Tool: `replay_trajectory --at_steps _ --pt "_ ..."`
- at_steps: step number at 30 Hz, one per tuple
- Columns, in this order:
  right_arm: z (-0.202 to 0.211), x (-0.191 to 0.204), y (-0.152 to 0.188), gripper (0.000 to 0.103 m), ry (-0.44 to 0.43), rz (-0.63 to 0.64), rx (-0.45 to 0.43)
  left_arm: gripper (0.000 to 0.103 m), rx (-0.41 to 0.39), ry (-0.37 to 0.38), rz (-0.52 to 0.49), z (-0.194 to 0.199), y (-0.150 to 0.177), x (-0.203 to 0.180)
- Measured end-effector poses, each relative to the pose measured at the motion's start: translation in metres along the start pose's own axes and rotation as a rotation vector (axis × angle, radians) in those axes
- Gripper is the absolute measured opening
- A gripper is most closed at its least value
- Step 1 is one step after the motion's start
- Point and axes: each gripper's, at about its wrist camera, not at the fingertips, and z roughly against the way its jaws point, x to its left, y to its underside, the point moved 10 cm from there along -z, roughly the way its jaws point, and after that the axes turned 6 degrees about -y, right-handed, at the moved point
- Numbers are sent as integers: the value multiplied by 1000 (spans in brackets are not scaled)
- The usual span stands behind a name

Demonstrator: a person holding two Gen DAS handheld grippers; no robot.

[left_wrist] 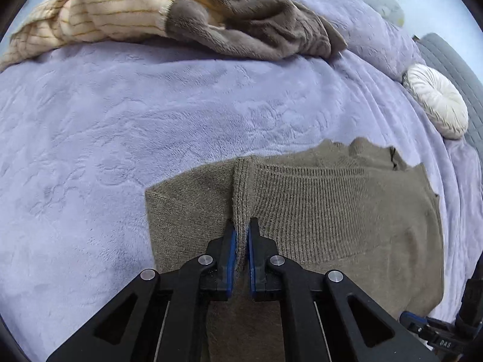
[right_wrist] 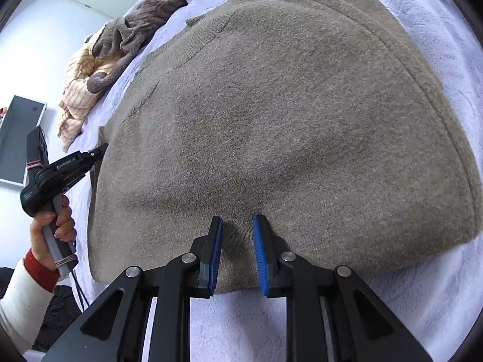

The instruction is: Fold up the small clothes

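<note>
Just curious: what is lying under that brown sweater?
Under the brown sweater only the lilac fleece blanket shows, spreading out past every edge. Whatever lies directly beneath the knit, or beneath the blanket, is covered.

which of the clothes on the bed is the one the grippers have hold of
The taupe knit sweater, lying spread on the lavender blanket. The cream striped garment and the brown plush garment lie heaped together, untouched.

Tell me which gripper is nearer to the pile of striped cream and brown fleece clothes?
Left. The left gripper grips the taupe knitted sweater on the pile side; the right gripper grips the sweater's opposite side.
</note>
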Motion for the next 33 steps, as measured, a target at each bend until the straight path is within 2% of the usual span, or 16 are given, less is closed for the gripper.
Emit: replay_trajectory --at_steps 2,7,9,11,13,14,15,16,17,18,21,24,25,28,30,33 --pt "10 4 -5 23 0 0 11 8 -21 -11 -12 13 -3 -5" --pt "55 2 -71 23 55 42 -156 8 -83 0 -102 36 -9 -27" --pt "62 -4 -102 23 85 33 -194 8 -74 3 -100 31 -8 -31" --pt "60 -8 -130 23 95 31 -212 8 -50 -32 -80 17 -5 -28" --pt "49 -14 -148 23 135 54 -198 8 -19 -69 -35 -3 -1 -14" --pt "41 -19 -153 23 170 70 -180 8 -11 -61 -15 -8 1 -7" --pt "32 -27 -156 23 212 80 -158 8 -10 -32 10 -9 0 -2" --pt "25 -38 -157 19 244 82 -141 14 -12 -24 25 -8 -2 3" --pt "20 -45 -158 19 247 84 -142 27 -17 -40 30 -5 -3 10" --pt "20 -48 -161 18 237 86 -154 31 -34 -63 25 0 -5 16" --pt "28 -53 -161 18 213 75 -178 32 -49 -138 -6 8 -6 35" --pt "37 -60 -160 15 249 67 -185 32 -31 -194 -6 16 0 50" --pt "42 -62 -159 15 268 49 -193 32 -33 -191 -13 21 2 50" --pt "57 -69 -151 22 329 -14 -204 32 -41 -126 -16 41 12 42" --pt "64 -63 -138 22 273 -36 -201 32 -46 -71 -35 57 23 29" --pt "71 -46 -111 22 253 17 -182 32 -18 26 -80 70 50 0"
